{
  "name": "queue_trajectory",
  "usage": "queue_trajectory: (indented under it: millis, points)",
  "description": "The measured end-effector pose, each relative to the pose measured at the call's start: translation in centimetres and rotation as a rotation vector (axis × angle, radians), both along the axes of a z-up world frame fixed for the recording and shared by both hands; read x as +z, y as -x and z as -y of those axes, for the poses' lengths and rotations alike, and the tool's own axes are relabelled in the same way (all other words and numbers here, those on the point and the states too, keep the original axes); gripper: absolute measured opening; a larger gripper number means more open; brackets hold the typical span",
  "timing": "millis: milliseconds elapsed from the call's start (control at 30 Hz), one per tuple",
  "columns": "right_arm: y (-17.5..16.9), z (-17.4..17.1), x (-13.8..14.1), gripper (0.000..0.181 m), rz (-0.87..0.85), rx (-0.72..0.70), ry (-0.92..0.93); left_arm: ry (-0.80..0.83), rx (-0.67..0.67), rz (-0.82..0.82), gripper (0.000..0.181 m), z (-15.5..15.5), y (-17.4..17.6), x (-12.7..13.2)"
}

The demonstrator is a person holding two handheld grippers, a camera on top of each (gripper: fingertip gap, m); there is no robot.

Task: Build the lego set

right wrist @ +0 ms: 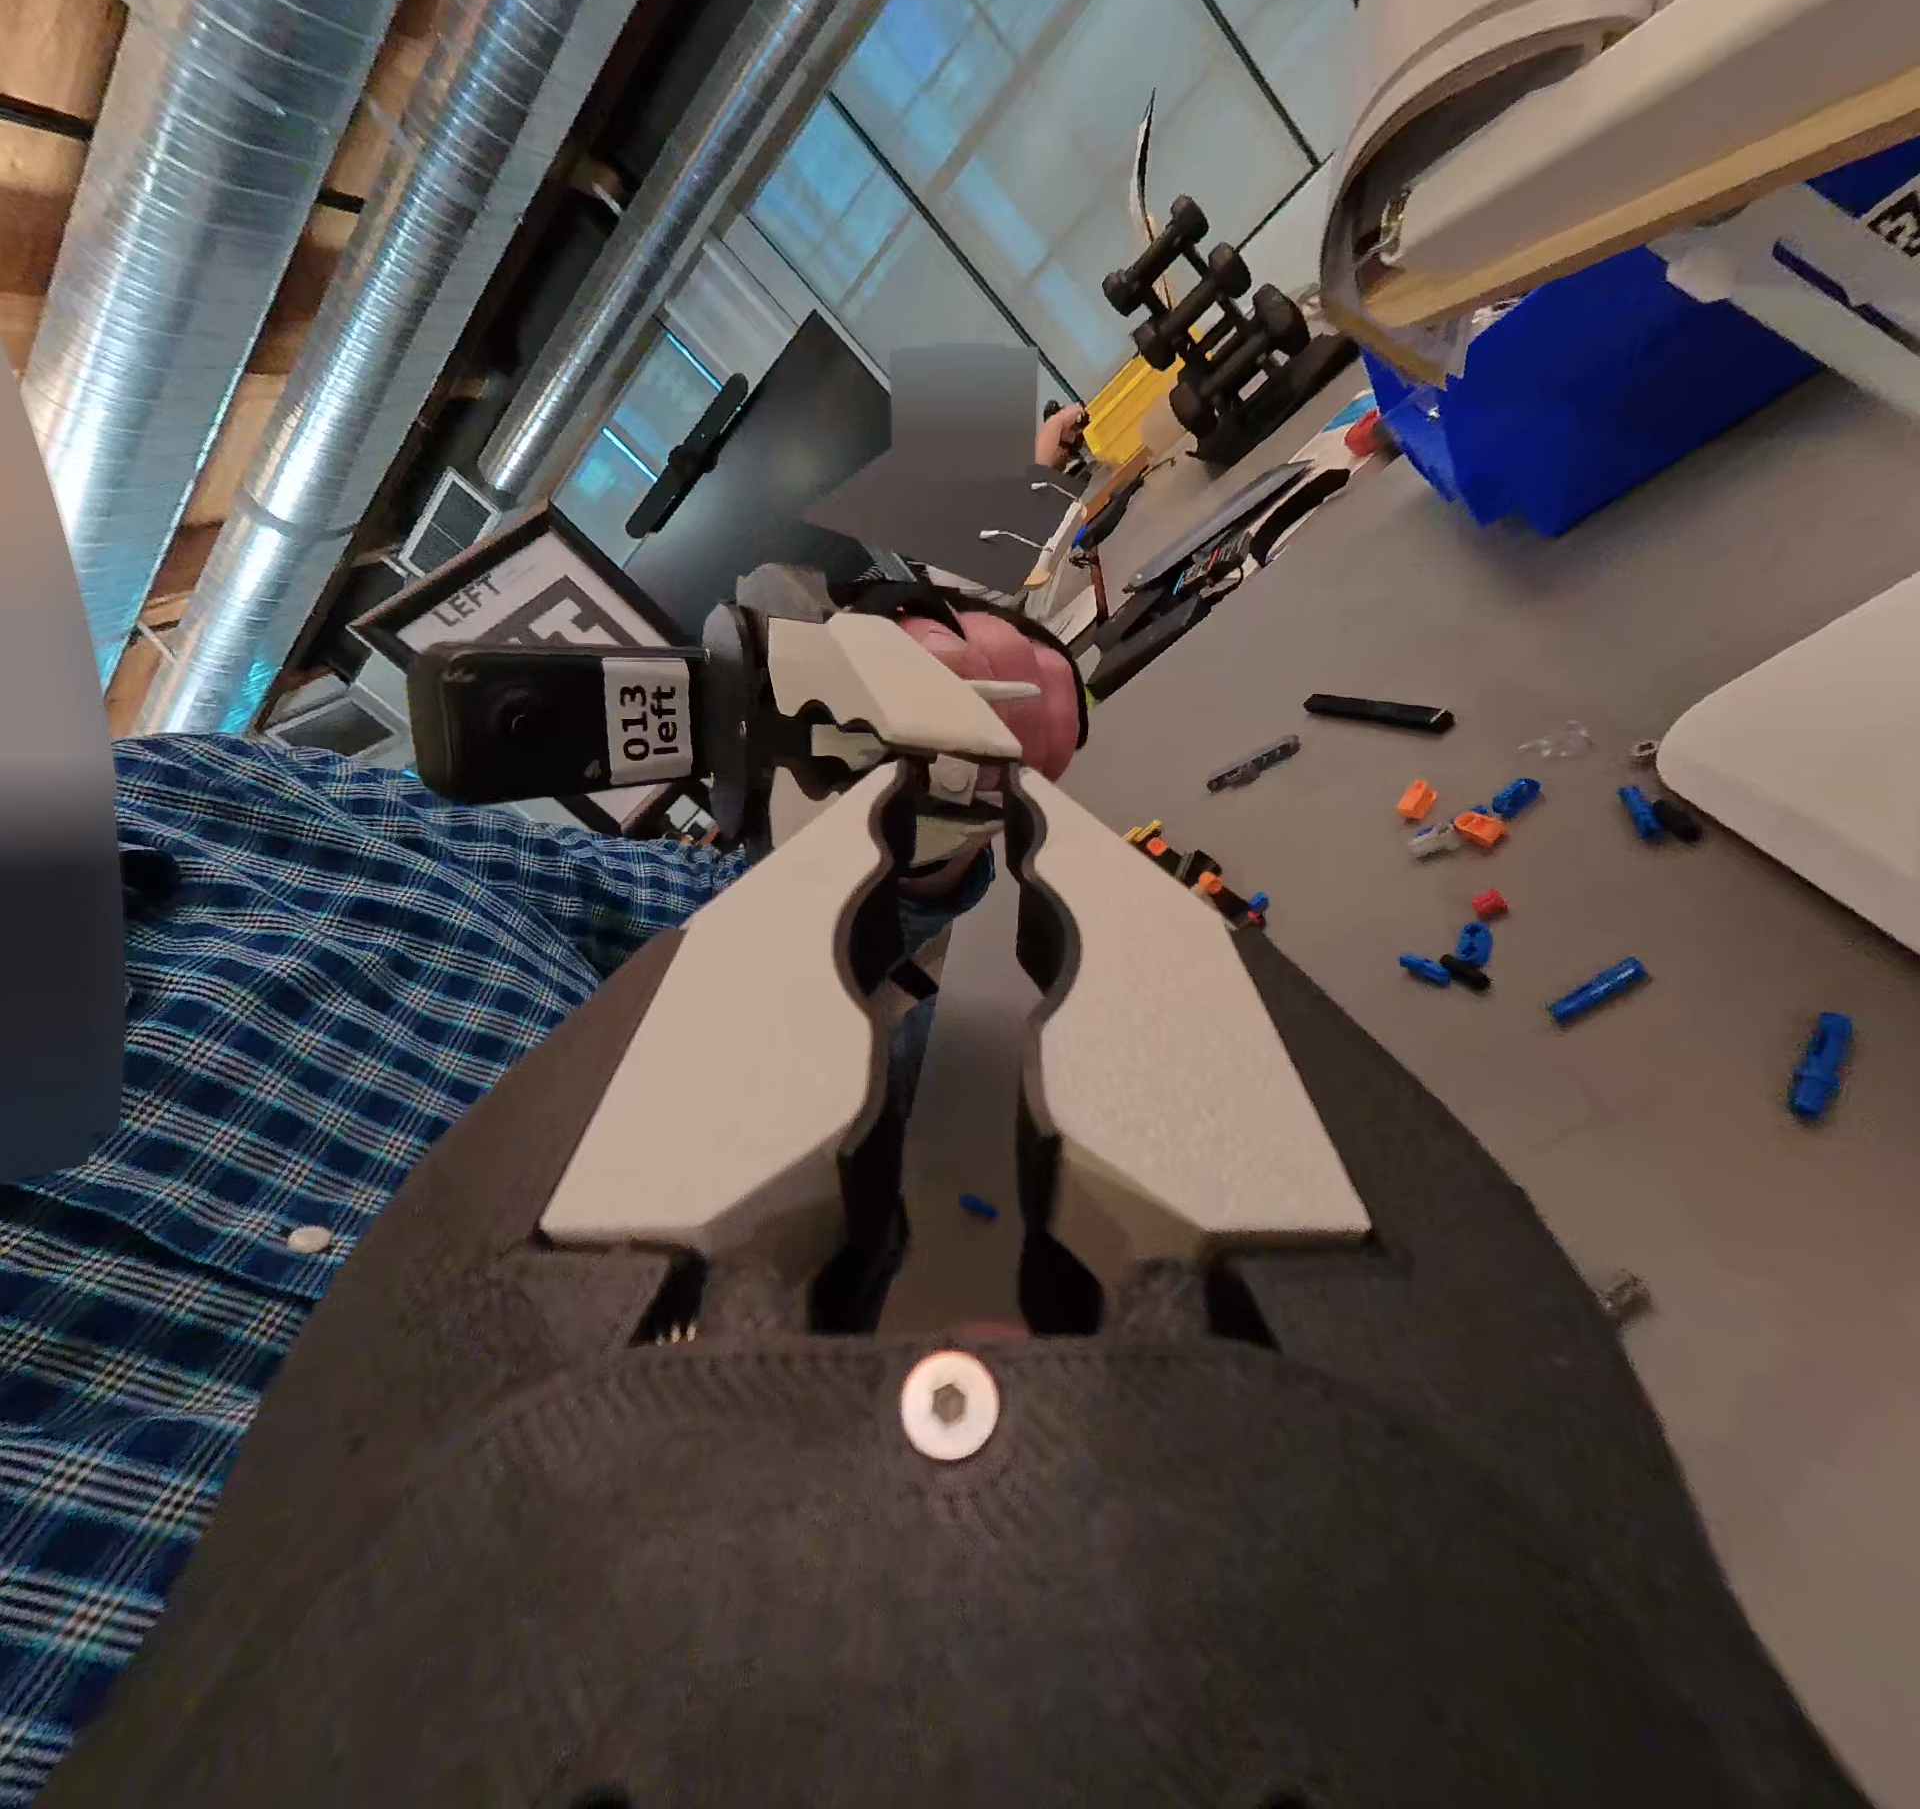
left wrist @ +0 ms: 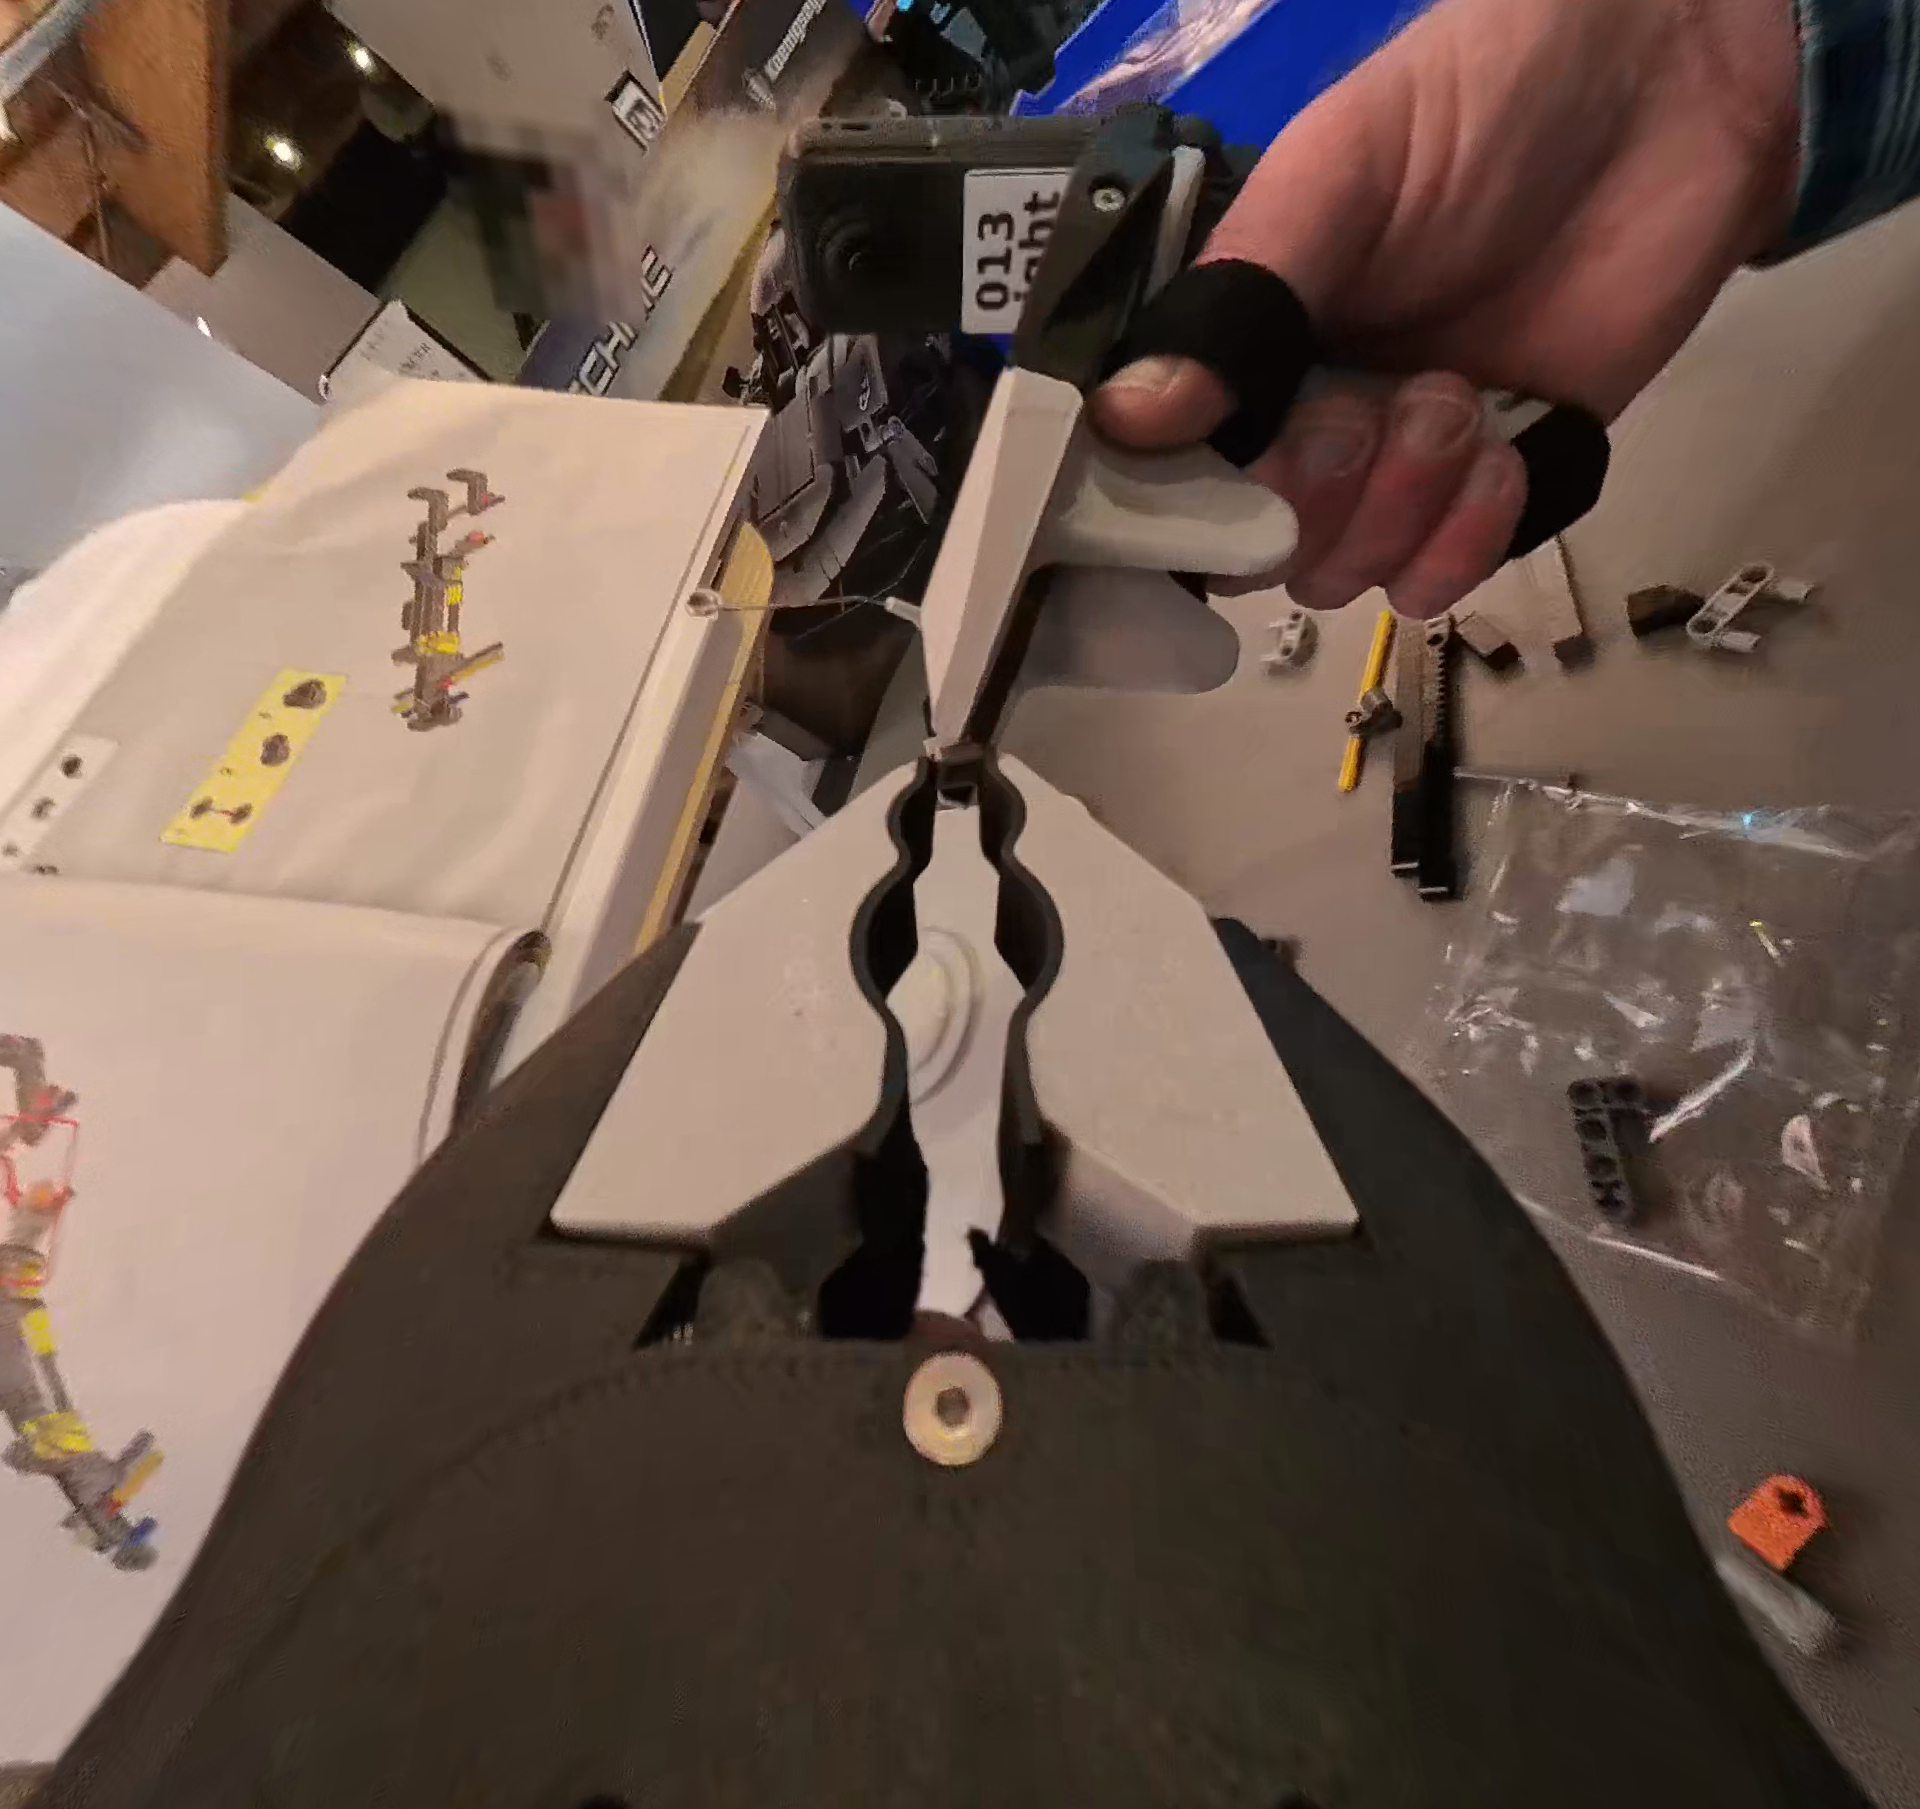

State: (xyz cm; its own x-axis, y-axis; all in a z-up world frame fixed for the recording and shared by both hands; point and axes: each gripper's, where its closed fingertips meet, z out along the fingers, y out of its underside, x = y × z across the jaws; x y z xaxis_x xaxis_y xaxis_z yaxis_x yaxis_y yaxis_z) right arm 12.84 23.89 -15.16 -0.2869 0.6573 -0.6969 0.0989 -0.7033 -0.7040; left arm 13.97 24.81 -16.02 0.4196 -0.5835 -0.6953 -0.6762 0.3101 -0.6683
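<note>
A: Left wrist view first. What is the left gripper (left wrist: 957,774) doing?

B: Its two pale fingers are drawn close at the tips, clenched on a small dark grey piece (left wrist: 957,772). The right gripper (left wrist: 951,733) comes in from above, held by the person's right hand (left wrist: 1475,284), and its tip meets the same piece. The tips touch.

A: And around them?

B: An open instruction booklet (left wrist: 343,720) lies to the left. On the grey table (left wrist: 1299,824), right of the grippers, are a black toothed rack (left wrist: 1425,762) with a yellow axle (left wrist: 1364,701) beside it, a few grey connectors (left wrist: 1745,604), a clear plastic bag (left wrist: 1704,1011) with a black beam (left wrist: 1608,1144) on it, and an orange brick (left wrist: 1779,1529) near the lower right.

A: Now the right wrist view.

B: The right gripper (right wrist: 954,791) has its tips pressed in on a small pale grey piece (right wrist: 954,785), which the left gripper (right wrist: 971,751) also reaches, gripped by the left hand (right wrist: 1023,694). I cannot tell from here whether both views show one part or two joined parts.

A: Loose parts?

B: Blue pins (right wrist: 1598,990), orange pieces (right wrist: 1477,826), a red one (right wrist: 1488,902) and a long black beam (right wrist: 1378,713) are scattered on the table (right wrist: 1351,1136) to the right. A blue plaid shirt (right wrist: 312,980) fills the left.
</note>
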Motion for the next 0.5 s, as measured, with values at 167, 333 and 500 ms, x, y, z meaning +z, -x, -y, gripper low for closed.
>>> queue_trajectory:
  millis: [167, 333, 500]
  points:
    - [-0.4, 0.5, 0.5, 0.009, -0.015, 0.033, -0.027, -0.016, -0.026, -0.008, 0.006, 0.5, -0.4, 0.5]
    - [-0.6, 1.1, 1.6, 0.006, -0.071, 0.030, -0.063, 0.122, -0.108, 0.182, 0.008, 1.1, -0.9, 1.6]
    - [-0.7, 1.0, 2.7, 0.006, -0.139, -0.021, -0.062, 0.148, -0.116, 0.305, 0.009, 1.1, -0.9, 2.7]
